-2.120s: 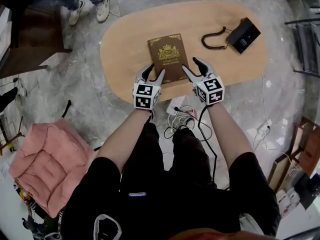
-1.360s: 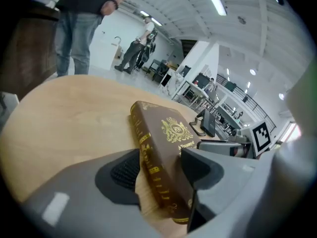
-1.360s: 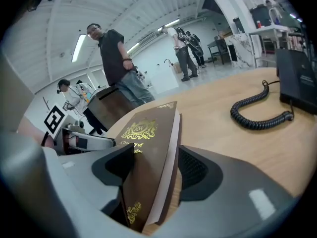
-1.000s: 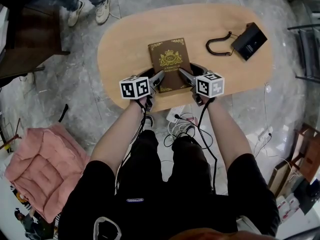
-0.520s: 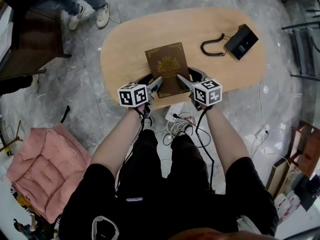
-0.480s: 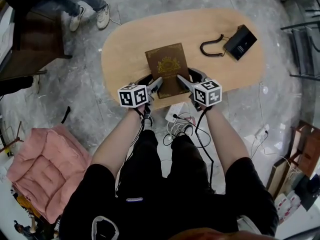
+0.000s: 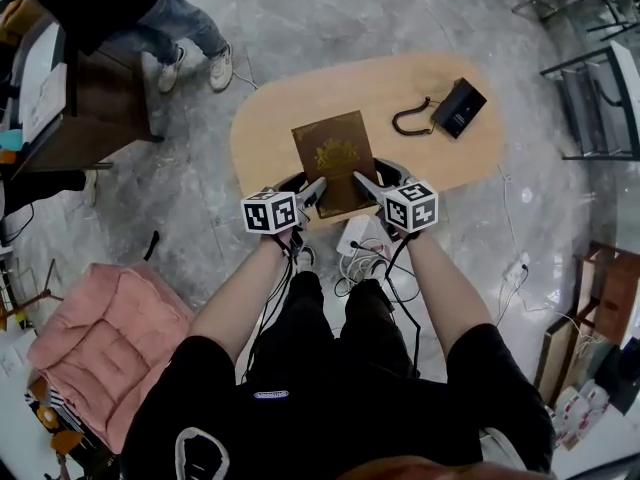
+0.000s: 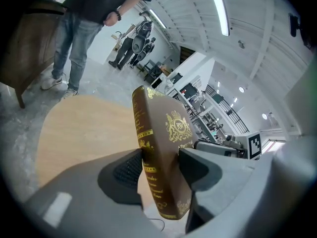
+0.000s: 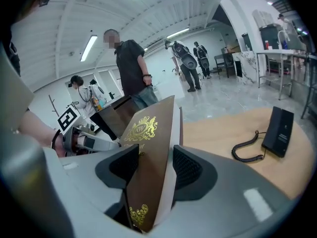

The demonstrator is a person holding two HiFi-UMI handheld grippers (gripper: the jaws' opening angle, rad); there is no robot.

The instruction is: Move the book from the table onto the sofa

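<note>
The brown book with a gold crest hangs above the oval wooden table, held at its near edge from both sides. My left gripper is shut on the book's left side; in the left gripper view its pads press the spine and cover of the book. Shut on the right side is my right gripper, whose jaws have just closed a little further; in the right gripper view the book stands tilted between them. A pink cushioned seat lies at the lower left.
A black phone with a coiled cord lies on the table's right end. Cables and a power strip lie on the floor under the grippers. A dark wooden cabinet and a person's legs are at the upper left.
Both grippers have risen together with the book, which has come up off the table. The table now looks smaller and farther below.
</note>
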